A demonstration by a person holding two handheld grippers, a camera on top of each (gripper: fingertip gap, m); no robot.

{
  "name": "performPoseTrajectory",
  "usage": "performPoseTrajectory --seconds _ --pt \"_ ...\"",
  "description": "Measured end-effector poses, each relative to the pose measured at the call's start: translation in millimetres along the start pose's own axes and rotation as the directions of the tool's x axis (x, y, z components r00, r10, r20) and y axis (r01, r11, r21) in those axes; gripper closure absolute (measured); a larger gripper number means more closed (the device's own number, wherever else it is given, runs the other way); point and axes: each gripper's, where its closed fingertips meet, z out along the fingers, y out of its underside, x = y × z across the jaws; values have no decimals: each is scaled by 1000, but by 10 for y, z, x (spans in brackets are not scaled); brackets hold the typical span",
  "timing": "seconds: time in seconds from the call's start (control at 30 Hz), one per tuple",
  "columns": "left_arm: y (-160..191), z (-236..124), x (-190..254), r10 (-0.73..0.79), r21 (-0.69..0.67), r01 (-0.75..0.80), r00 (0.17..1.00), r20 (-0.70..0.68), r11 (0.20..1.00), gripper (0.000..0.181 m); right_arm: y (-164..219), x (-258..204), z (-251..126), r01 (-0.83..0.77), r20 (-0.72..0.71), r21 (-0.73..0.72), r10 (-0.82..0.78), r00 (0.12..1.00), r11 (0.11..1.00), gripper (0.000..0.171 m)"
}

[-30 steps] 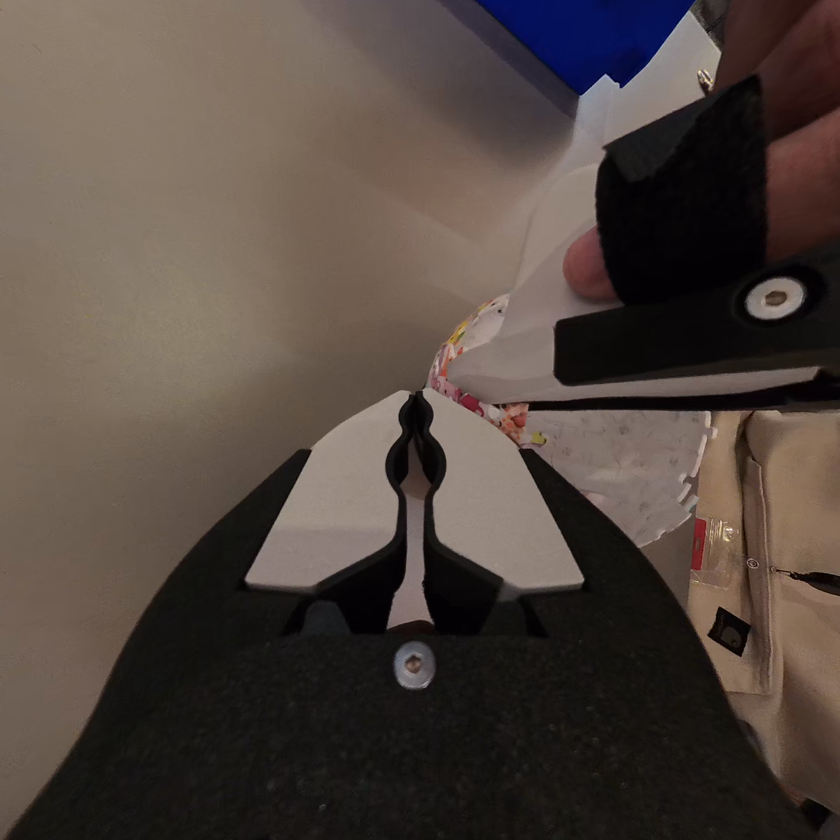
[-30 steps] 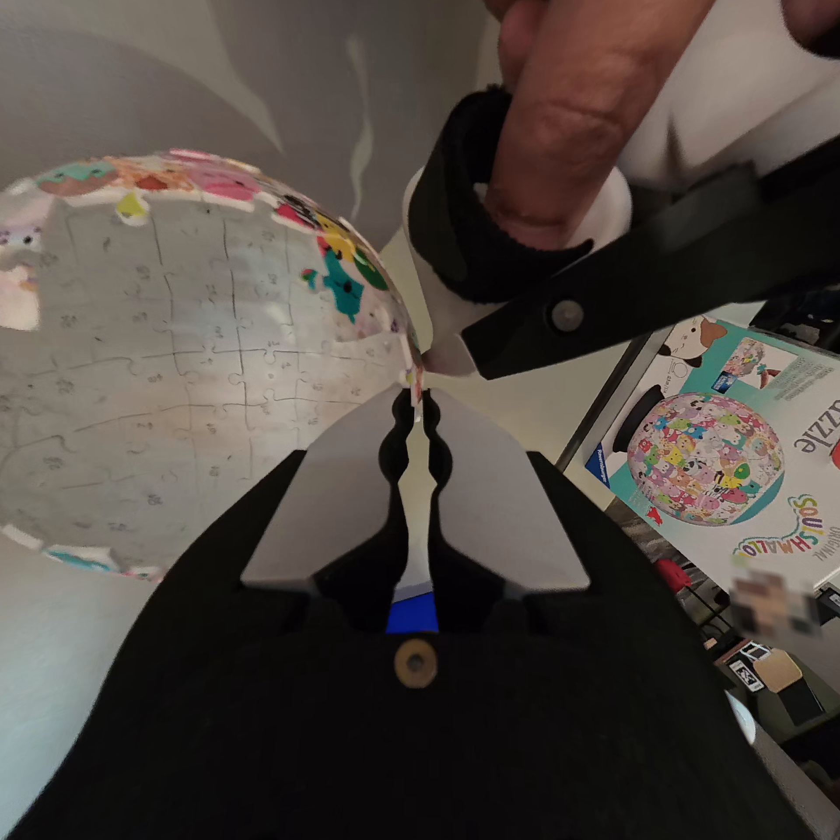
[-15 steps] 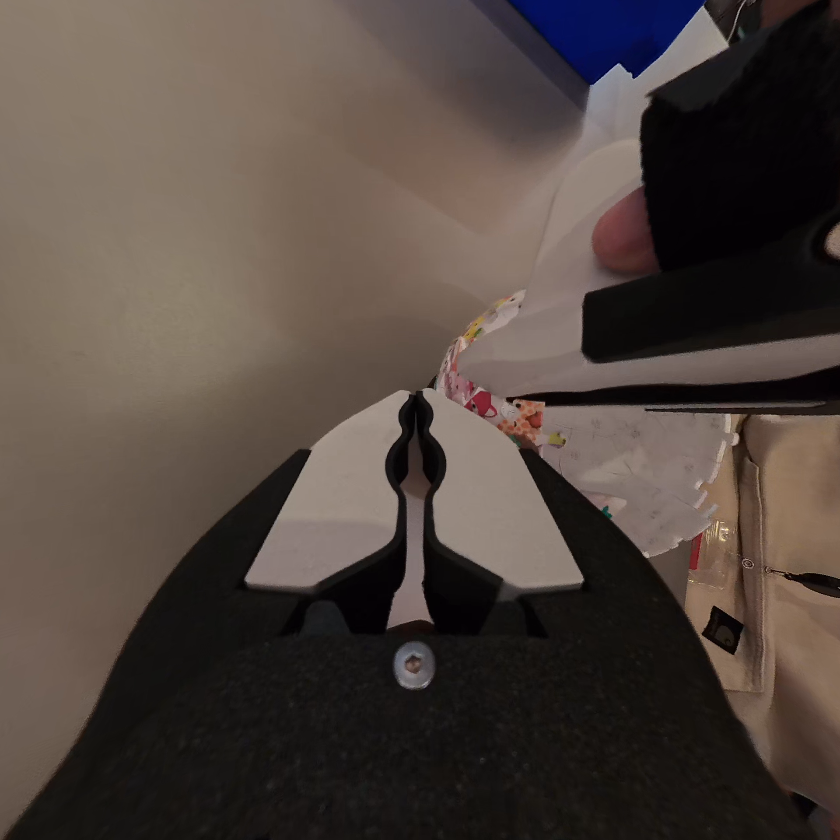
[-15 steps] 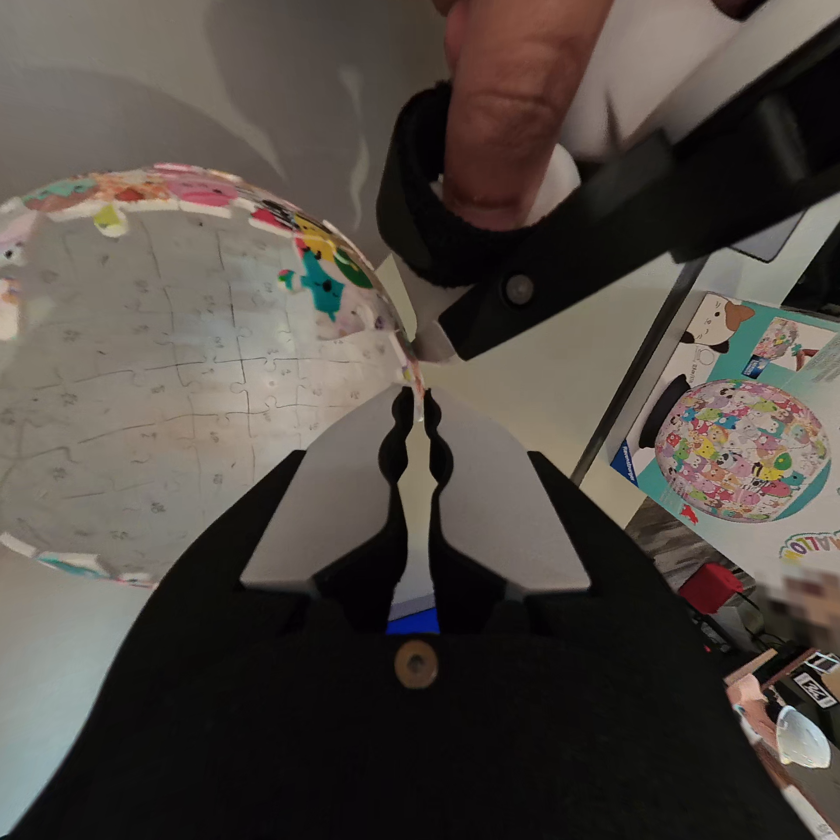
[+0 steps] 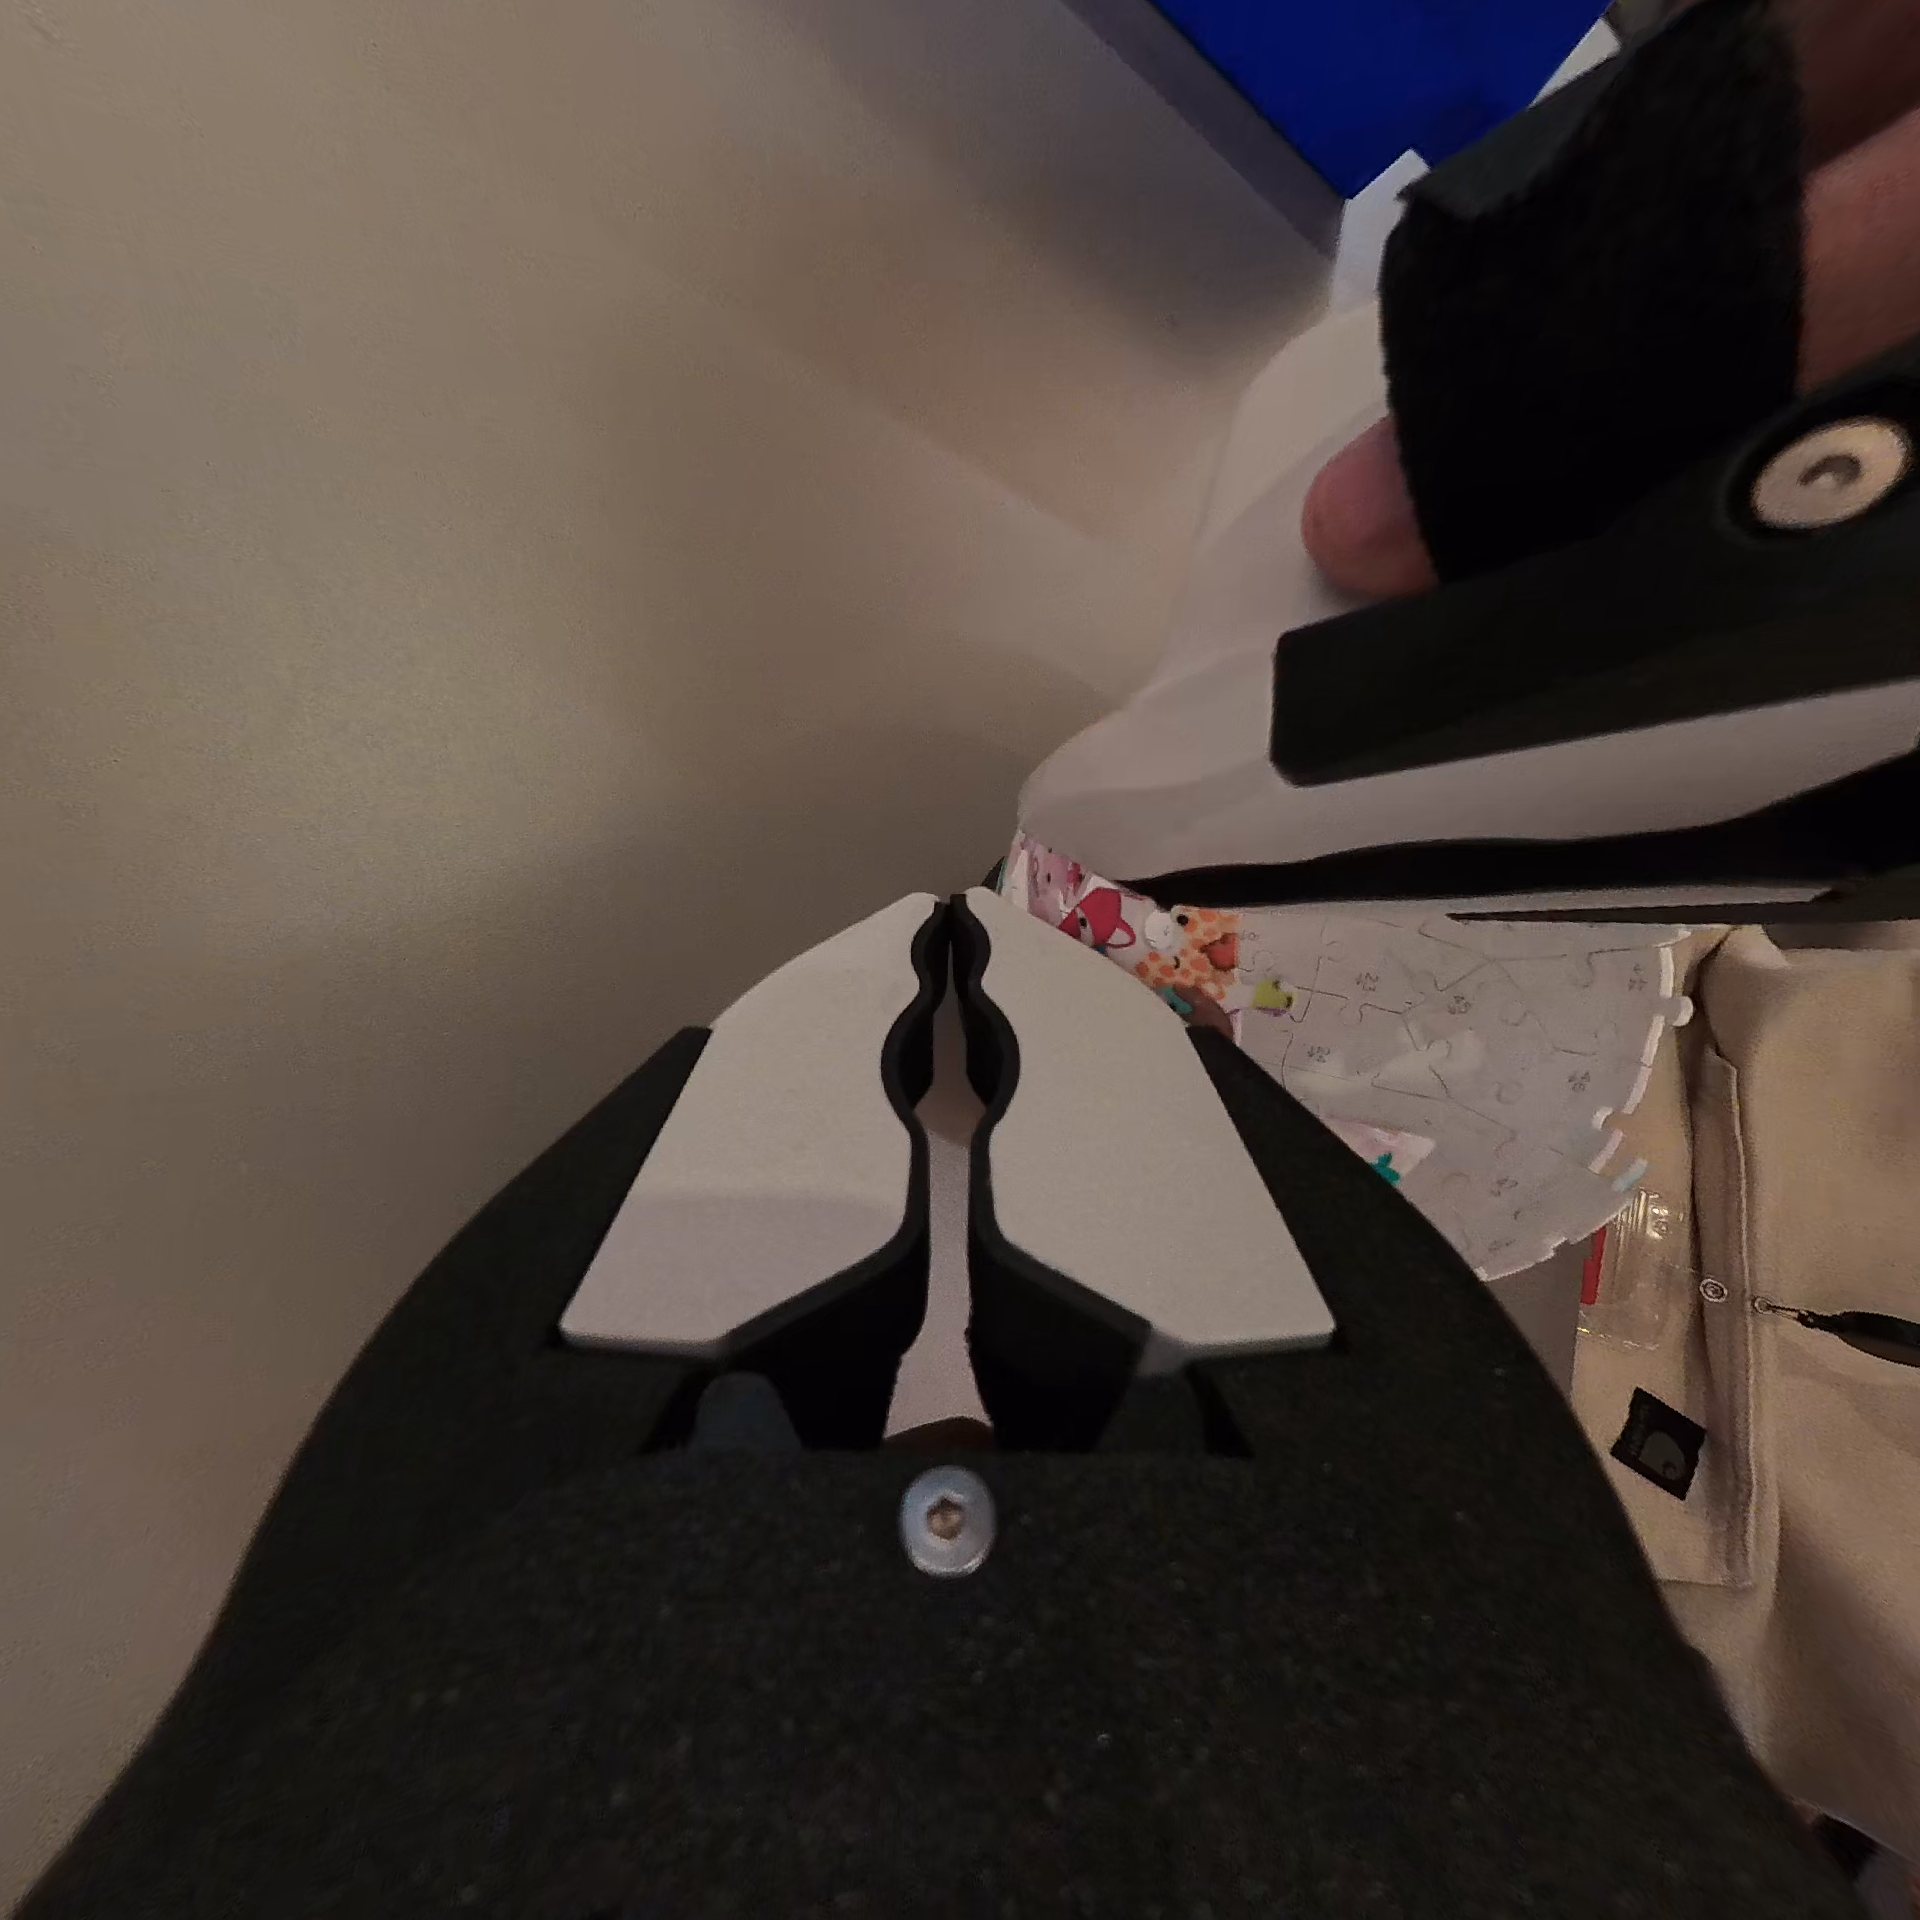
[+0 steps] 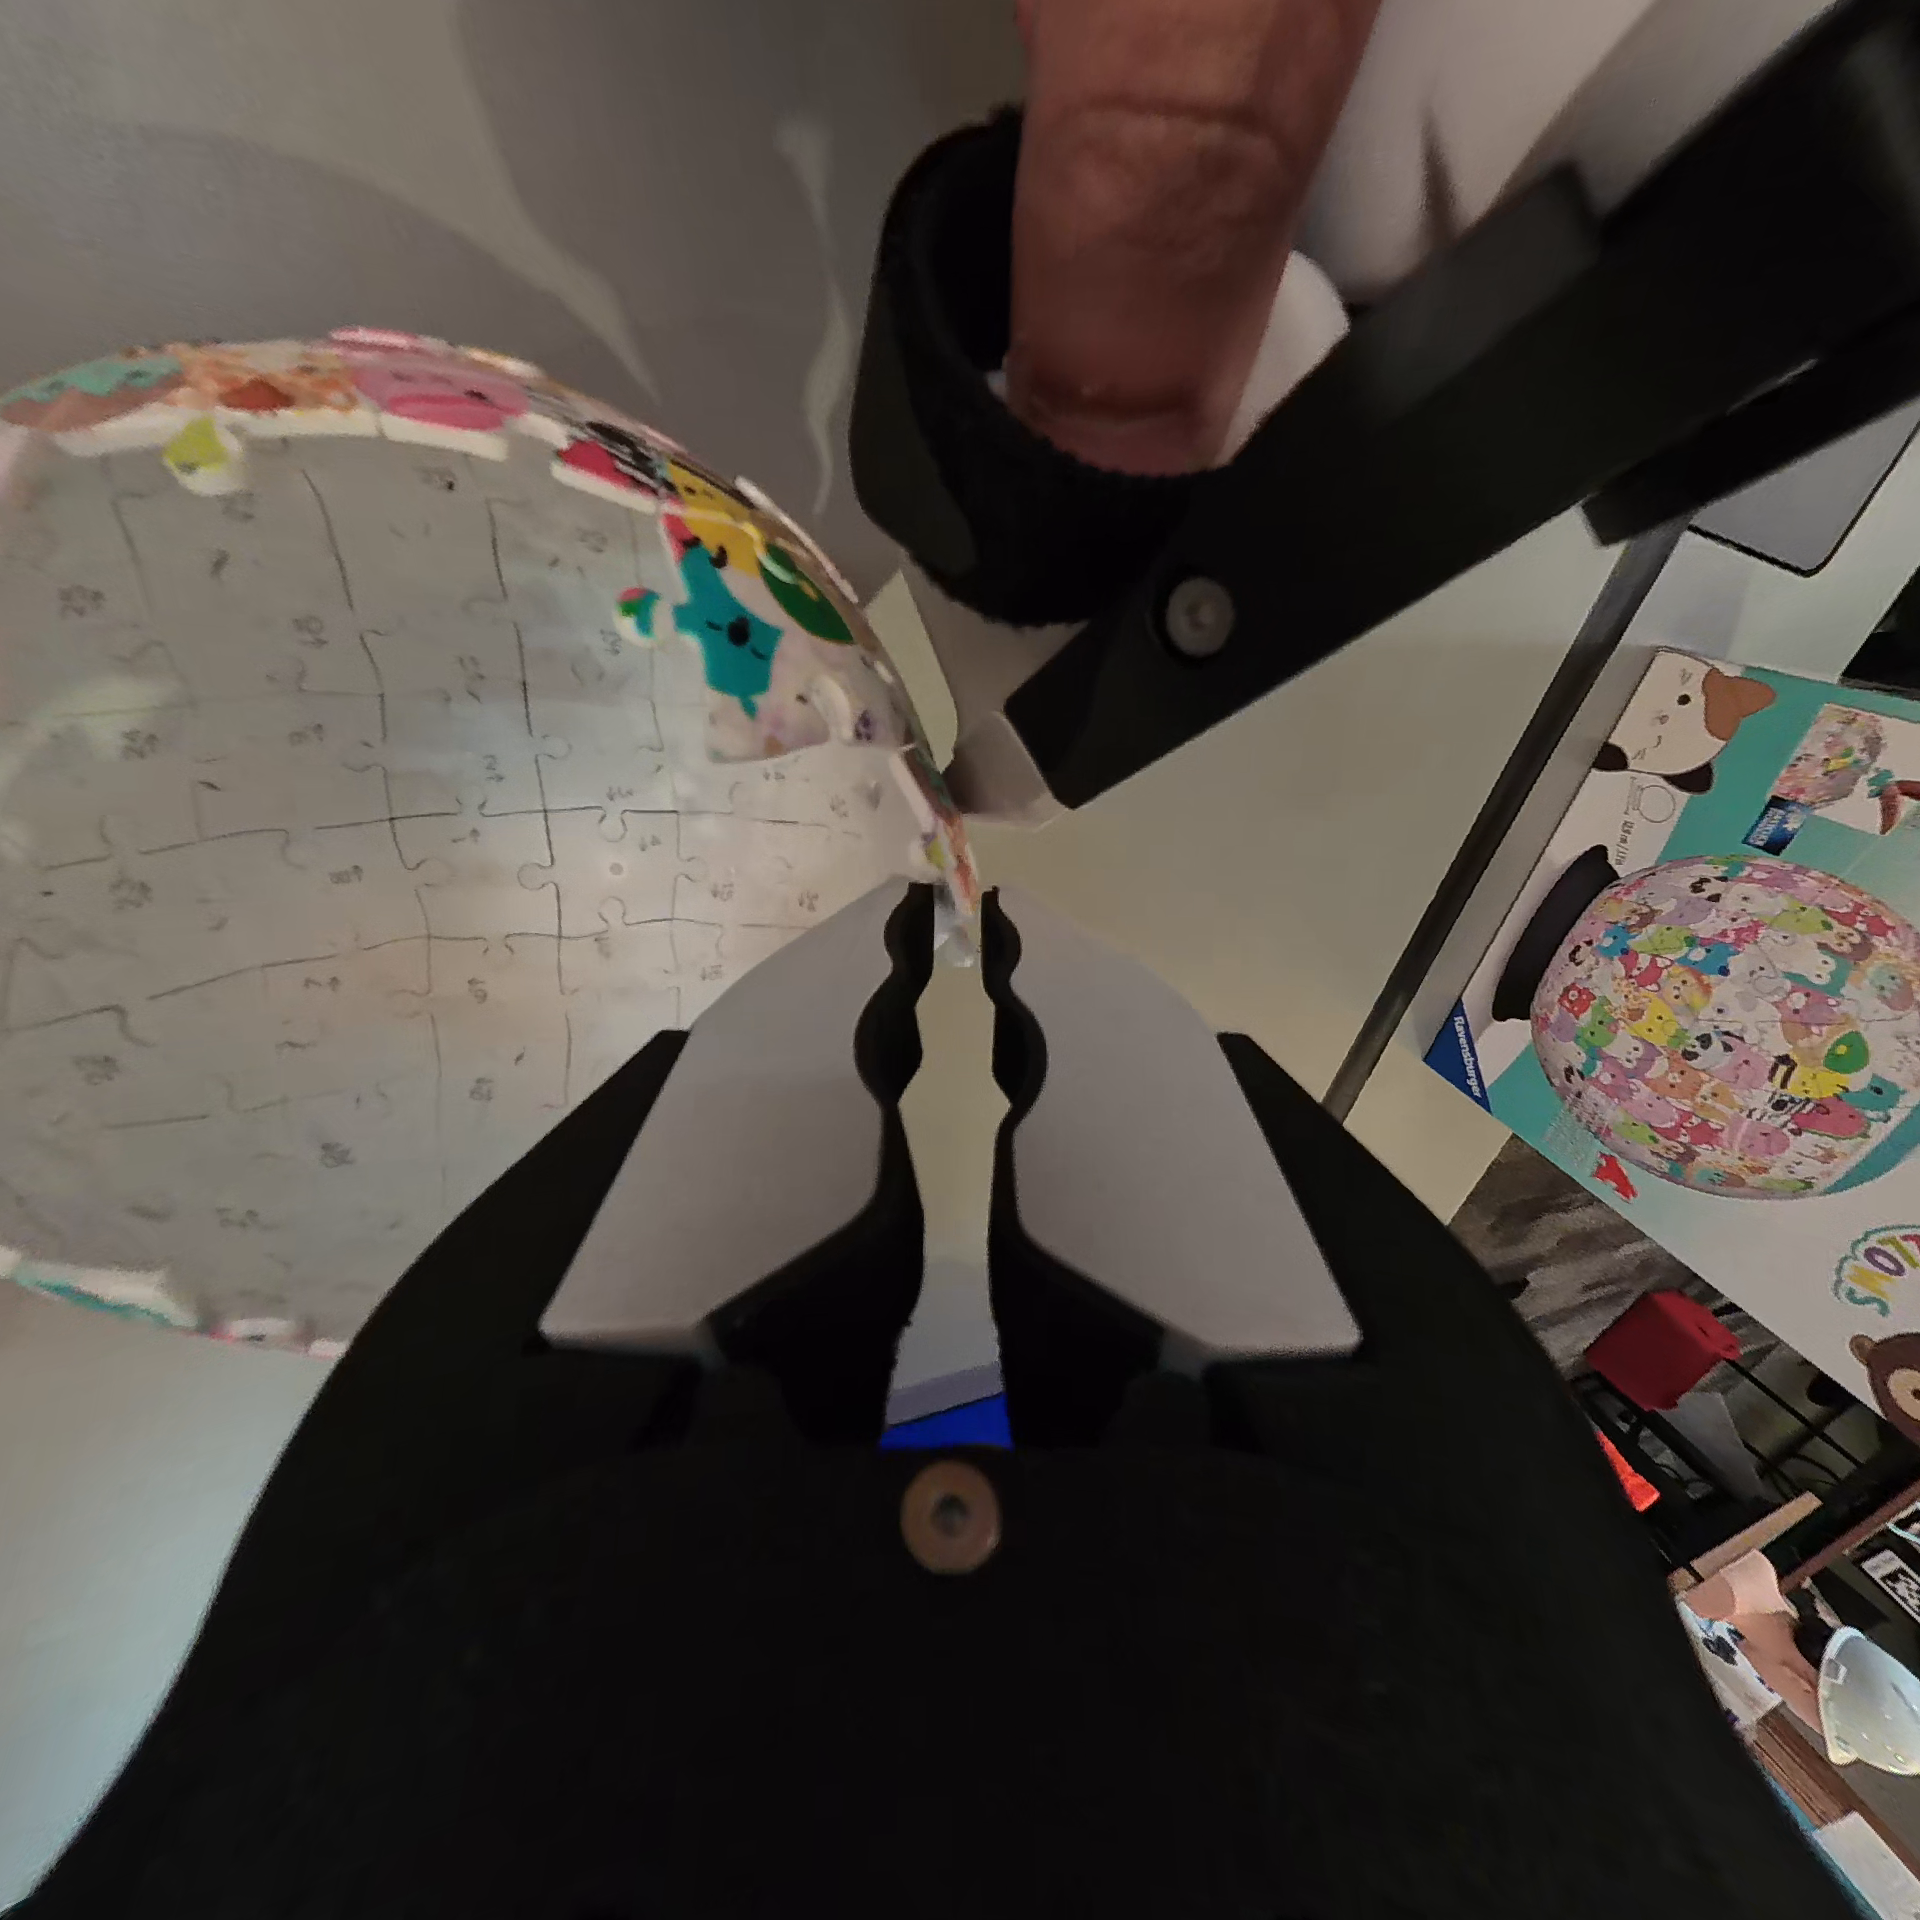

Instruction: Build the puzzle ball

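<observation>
Ball [image 6: 343, 831] is sitting partly built, an open shell w/ grey numbered insides showing and a colourful printed outer face along its rim. In the right wrist view it's lying left of and beyond the right claw [image 6: 951, 920], hollow side facing the camera; no long axis to speak of, it's a curved dome. Nothing is showing inside the shell.

Right claw is standing narrowly apart, its tips pinching the shell's rim edge, which is poking in between them. Left claw [image 6: 987, 795] is coming in from upper right in that view, its white tip touching the outer face of the same rim just beyond the right tips; a finger [image 6: 1143, 239] in a black strap is riding on top.

In the left wrist view the left claw [image 5: 951, 914] is looking closed down to a hairline slit w/ nothing visible between the tips; ball [image 5: 1455, 1070] is lying just right of it, under the right claw's arm. Can't tell if they're touching there.

Puzzle box [image 6: 1714, 966] is lying right of the right claw, off the table [image 6: 1195, 935] edge.
</observation>
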Motion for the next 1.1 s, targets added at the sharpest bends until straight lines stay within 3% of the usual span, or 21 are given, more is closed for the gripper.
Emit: performPoseTrajectory --seconds 0.47,0.73,0.9,1.1 --pt "2 -14 13 6 6 -6 1000 -3 1000 181 -24 4 -38 -75 92 89 67 994 993 153" --pt "-34 -123 -18 1 50 -2 1000 15 999 181 48 12 -129 18 116 158 -36 993 987 148" --pt "-95 -445 -53 -12 139 0 996 88 990 181 -1 25 -229 -80 243 407 -24 970 910 145" --pt "-127 -1187 425 3 347 -92 969 248 933 181 -66 58 -279 -123 273 481 -15 962 868 151"
